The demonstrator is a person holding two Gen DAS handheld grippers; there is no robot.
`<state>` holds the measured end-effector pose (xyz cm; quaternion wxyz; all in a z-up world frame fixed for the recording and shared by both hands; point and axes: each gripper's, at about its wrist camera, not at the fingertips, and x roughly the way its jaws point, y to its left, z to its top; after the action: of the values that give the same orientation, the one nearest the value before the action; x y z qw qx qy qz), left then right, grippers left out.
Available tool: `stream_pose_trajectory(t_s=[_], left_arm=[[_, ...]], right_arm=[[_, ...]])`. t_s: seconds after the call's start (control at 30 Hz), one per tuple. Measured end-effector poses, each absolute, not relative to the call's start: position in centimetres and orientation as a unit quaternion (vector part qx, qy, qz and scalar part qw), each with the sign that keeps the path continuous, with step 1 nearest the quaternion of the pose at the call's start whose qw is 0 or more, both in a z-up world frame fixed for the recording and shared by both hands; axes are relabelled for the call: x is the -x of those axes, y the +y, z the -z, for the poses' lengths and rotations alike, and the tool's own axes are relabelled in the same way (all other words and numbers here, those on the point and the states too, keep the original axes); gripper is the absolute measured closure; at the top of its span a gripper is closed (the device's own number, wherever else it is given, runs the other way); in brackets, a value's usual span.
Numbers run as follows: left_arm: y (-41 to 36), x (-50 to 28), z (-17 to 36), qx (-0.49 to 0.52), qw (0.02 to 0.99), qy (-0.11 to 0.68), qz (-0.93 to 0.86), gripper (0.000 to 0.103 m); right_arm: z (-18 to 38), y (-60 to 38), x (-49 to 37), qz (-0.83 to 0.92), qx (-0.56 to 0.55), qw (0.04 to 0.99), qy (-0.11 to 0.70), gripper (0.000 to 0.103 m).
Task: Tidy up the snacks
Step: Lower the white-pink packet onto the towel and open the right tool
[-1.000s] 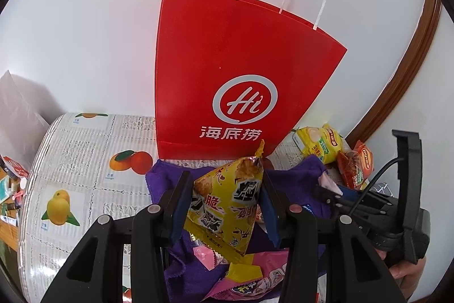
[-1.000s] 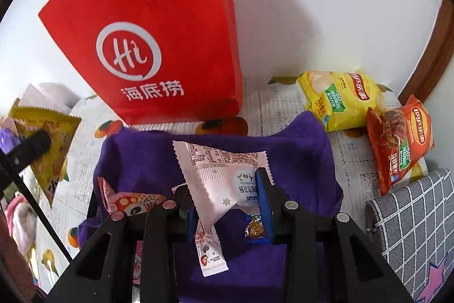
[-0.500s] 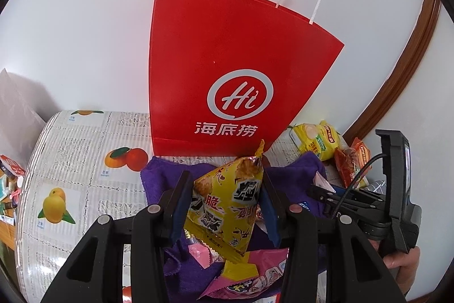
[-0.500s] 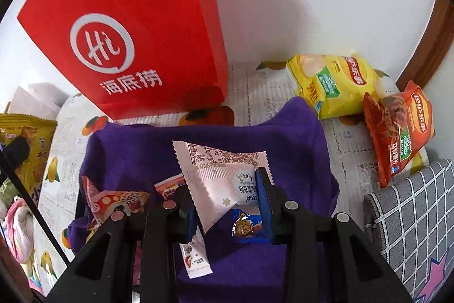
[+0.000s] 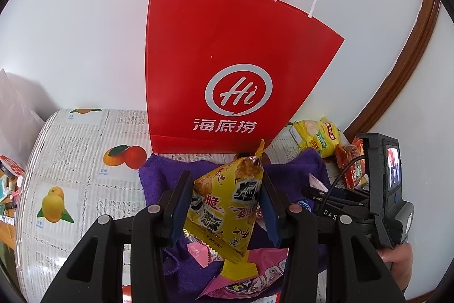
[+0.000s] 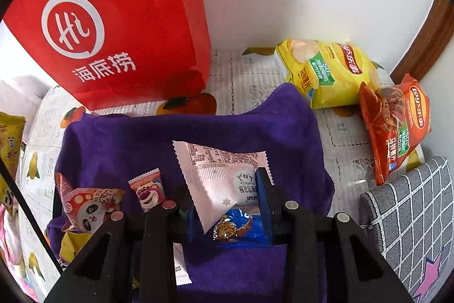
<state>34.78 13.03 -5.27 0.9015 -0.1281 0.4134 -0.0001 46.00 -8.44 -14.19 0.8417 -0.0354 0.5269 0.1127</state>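
Yellow snack packet (image 5: 227,206) clenched upright in the left gripper (image 5: 224,206), long axis vertical, near side of the red paper bag (image 5: 227,61); pale pink wrapper (image 6: 224,175) pinched in the right gripper (image 6: 224,206) low over the purple towel (image 6: 184,132), blue cookie packet (image 6: 241,229) just under it. Bag stands far-centre on the counter (image 5: 71,161), mouth not visible, contents unknown; left gripper looks nearer. Towel holds a strawberry bear candy (image 6: 149,189) and panda packet (image 6: 88,206); two Lay's bags (image 6: 326,70) far right.
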Motion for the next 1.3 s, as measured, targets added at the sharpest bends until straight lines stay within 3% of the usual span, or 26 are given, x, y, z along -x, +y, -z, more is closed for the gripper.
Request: stream_pose_trajectory(t_s=[0.6,1.3], left_arm=[[12.8,-34.8,5.5,0.127,0.899,0.419,0.004,0.060],[11.3,-36.0,8.3,0.123,0.870,0.476,0.022,0.060]], right_arm=[[15.0,-8.1,-46.4,-0.118,0.037,0.832,0.541,0.067],[9.5,-10.5,-44.4,-0.121,0.000,0.863,0.490,0.064]])
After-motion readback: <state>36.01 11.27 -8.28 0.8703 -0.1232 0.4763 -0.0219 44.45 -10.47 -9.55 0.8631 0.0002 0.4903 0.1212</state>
